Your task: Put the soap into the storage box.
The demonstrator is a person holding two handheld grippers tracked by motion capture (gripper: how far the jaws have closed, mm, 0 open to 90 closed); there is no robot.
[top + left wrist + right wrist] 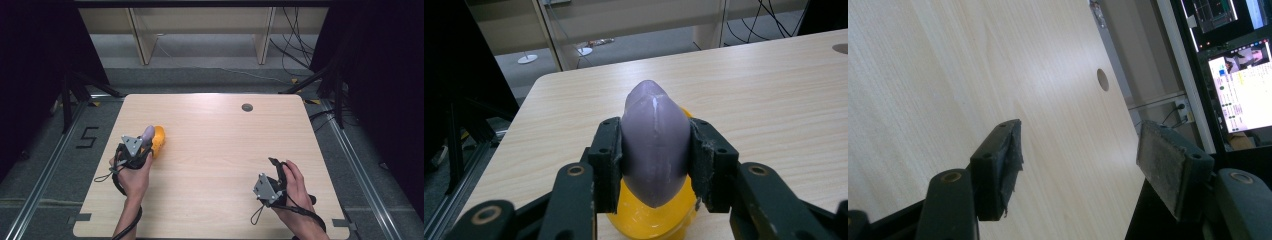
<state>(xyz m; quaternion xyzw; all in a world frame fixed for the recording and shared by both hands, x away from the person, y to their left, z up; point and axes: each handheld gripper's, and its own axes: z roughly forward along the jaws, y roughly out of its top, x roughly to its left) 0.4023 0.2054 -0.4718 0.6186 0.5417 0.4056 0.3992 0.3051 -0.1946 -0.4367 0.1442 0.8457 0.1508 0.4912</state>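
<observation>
Clearly the left gripper (655,165) is clamped on a purple, eggplant-shaped piece (655,145), its two black pads pressing the piece's flanks, with the long axis running straight away from the camera toward twelve o'clock in the left gripper view. Directly beneath and touching it sits a yellow-orange rounded object (649,220), which could be a cup or a toy fruit half; its bottom is cut off by the frame edge, so I cannot tell whether the purple piece is seated in it or merely resting on top. In the high view the pair lies at about nine o'clock on the wooden table (220,150), with the purple piece (148,133) at the left gripper (145,142) and the orange object (158,140) just beyond, near the table's left edge. The right gripper (275,167) rests at about five o'clock, well apart from them; its jaws stand wide open with nothing between, pointing across bare tabletop toward the round cable hole (1102,79). So the left hand is much the nearer, and I judge any lift or separation turns on pulling along that long axis. The purple piece's underside stays hidden behind the jaws.
</observation>
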